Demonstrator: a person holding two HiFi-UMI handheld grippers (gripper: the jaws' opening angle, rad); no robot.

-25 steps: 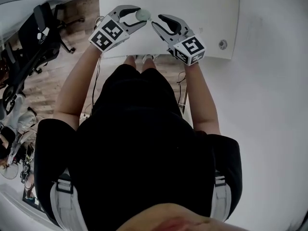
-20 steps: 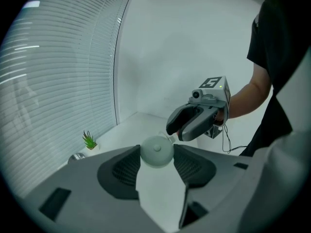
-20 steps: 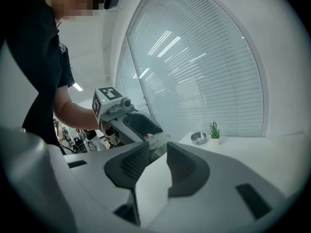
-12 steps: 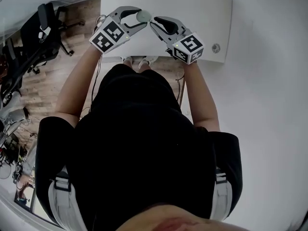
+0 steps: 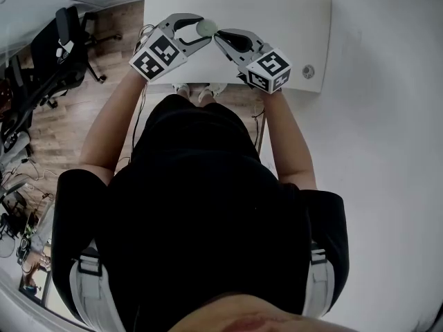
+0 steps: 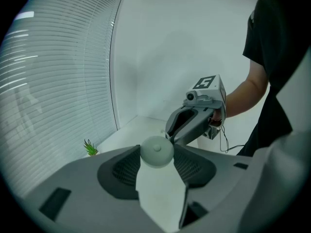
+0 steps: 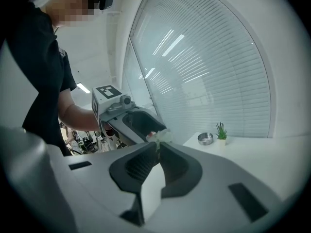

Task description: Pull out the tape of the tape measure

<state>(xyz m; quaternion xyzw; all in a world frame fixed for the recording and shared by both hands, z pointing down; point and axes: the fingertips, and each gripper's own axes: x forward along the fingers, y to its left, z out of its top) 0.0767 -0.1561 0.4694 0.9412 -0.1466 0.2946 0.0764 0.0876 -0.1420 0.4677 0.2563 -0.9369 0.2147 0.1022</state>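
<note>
Gripping the round, pale grey-green tape measure [image 5: 206, 26] by its two flat sides, your left gripper [image 5: 203, 30] has its jaws partly closed and pressed on the case, which sits right at the fingertips in the left gripper view [image 6: 157, 151]. Your right gripper [image 5: 219, 37] comes in from the right, tip to tip with the left one, and its jaws have just been closing; in the right gripper view they stand almost together on a thin pale tab [image 7: 158, 147] that sticks out of the tape measure just beyond them. You hold both grippers up in the air over the near left part of the white rectangular tabletop [image 5: 277, 12], with the tape measure between them and clear of the surface. At the far edge of the tabletop, by the slatted white window blinds [image 7: 204, 67], a small green plant in a white pot [image 7: 221, 131] stands just beside a shallow round metal bowl [image 7: 205, 139]. A black office chair [image 5: 59, 40] stands on the wooden floor [image 5: 69, 123] off to your left.
</note>
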